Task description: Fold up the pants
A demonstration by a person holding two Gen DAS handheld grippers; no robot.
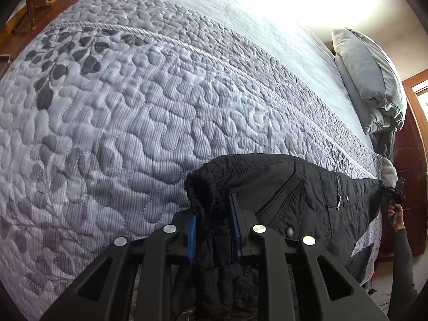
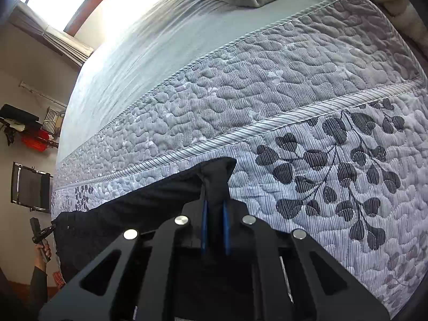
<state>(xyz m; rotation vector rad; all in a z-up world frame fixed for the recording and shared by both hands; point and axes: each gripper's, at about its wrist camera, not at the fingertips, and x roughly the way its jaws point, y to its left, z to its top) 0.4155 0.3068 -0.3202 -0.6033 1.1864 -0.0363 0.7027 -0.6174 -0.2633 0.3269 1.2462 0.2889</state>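
Quilted grey bedding with a dark leaf print covers the bed [image 1: 112, 112], a pillow [image 1: 369, 80] lies at its far end, and bright window light washes out the far sheet. Black pants [image 1: 307, 195] are stretched along the bed's near edge, between the two grippers.

The left gripper [image 1: 212, 224] has its jaws clamped on a bunched, gathered end of the pants, apparently the elastic waistband. The right gripper [image 2: 214, 227] has its jaws pinched together on a corner of black cloth at the other end.

Judging by the quilted stitching and padding, the pants are soft, thick and fairly light, but bulky; they will sag in the middle and resist a sharp crease. The shell looks smooth, so a thin pinch may slip. Seams, the waistband and hem corners give the surest hold, clear of the zip pocket [image 1: 338, 200].
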